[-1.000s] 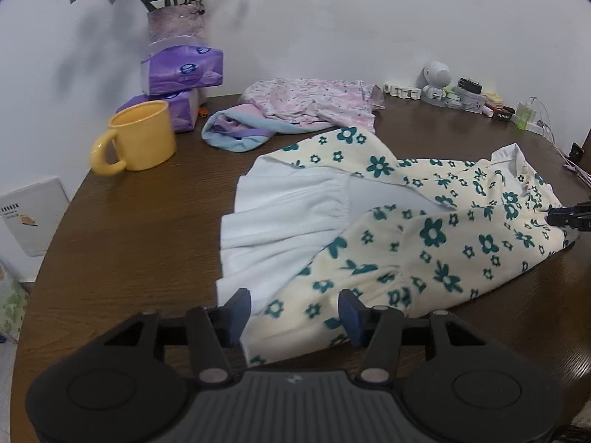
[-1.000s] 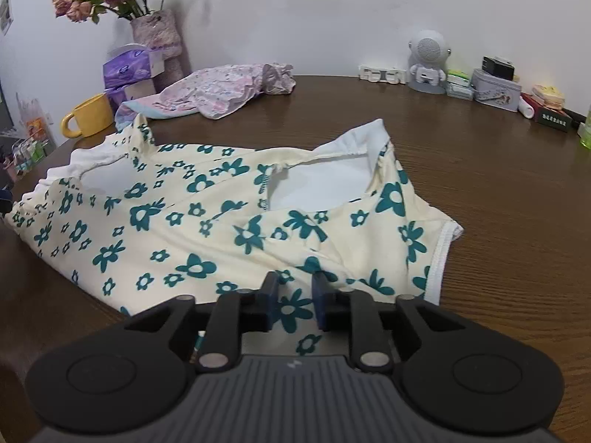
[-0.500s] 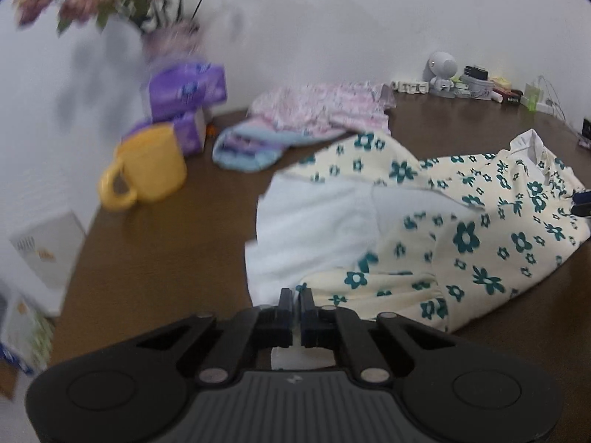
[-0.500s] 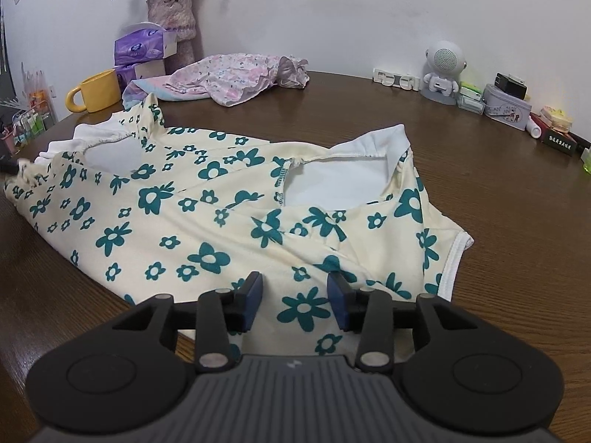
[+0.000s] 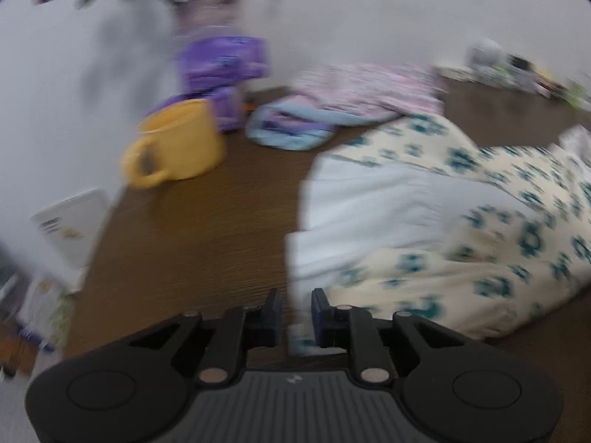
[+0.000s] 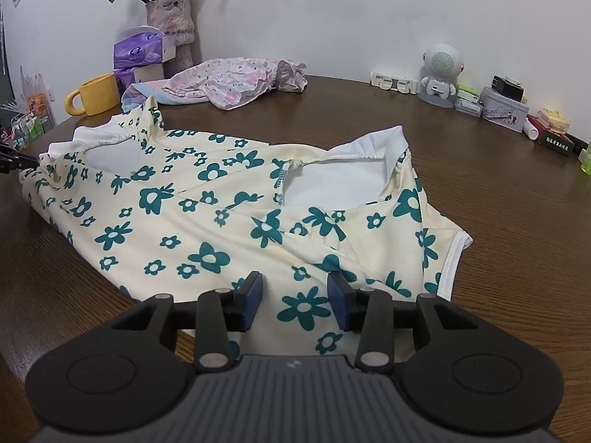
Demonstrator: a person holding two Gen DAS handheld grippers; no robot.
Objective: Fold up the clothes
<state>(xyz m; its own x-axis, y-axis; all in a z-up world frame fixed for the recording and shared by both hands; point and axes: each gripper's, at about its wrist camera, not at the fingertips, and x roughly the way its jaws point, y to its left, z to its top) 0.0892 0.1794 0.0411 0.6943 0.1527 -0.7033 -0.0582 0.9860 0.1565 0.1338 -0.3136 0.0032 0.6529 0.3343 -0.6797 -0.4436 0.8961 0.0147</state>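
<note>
Both tongs sit at opposite ends of the floral dress (image 6: 207, 221), which lies spread on the round wooden table (image 6: 498, 199) w/ white lining showing at the neck and hem. We have the left gripper (image 5: 296, 315) at the hem corner: jaws nearly together but easing apart, a strip of white hem between the pads; view's too blurred to say if it's pinched or just slack there, prob. loosening. We keep the right gripper (image 6: 294, 295) over the shoulder end, jaws apart, fabric under and between them but untouched by the pads, so nothing held. Our guess: we flank the dress lengthwise to set up a fold. Yellow mug (image 6: 94, 93), tissue packs (image 6: 138, 51) & the pink floral garment (image 6: 236, 81) stay at the far edge, clear of the fold area.
</note>
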